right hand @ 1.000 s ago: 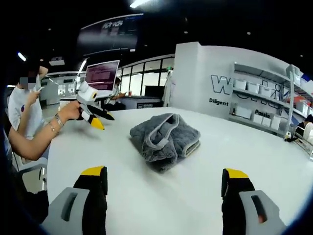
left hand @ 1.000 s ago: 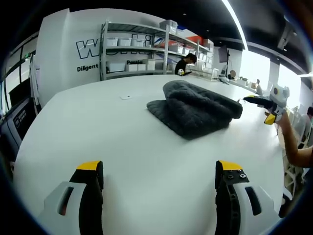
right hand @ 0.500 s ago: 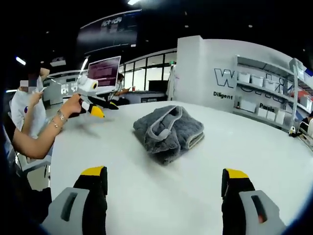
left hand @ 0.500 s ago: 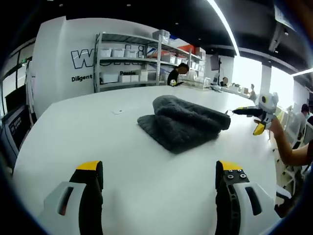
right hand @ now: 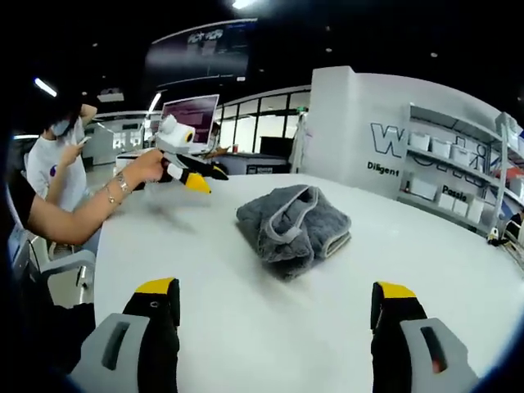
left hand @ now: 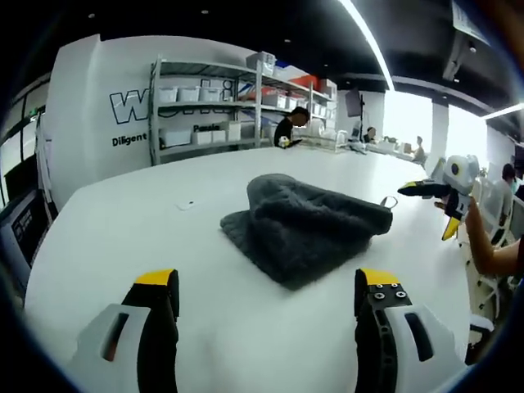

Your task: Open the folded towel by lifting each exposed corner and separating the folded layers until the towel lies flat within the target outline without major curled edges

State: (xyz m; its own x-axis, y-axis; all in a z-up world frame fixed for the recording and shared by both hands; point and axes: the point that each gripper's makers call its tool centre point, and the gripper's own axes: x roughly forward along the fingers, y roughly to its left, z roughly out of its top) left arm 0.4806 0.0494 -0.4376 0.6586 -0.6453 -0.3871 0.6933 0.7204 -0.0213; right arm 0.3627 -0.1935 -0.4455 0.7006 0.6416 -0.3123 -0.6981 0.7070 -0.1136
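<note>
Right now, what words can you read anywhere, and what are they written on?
"Diligent": small dark letters on the white wall, under the big letters.
"W...": big outlined letters on that wall; the shelves hide the rest.
"Passio...": a second small word behind the shelves, cut off.
Screen text: too blurred to read.

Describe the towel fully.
The towel is dark grey, plush and thick, with a paler grey hem band. It lies folded into a bulky bundle, layers stacked and one hemmed edge curling across the top. It rests on the white table, midway between both open grippers, touched by neither.
</note>
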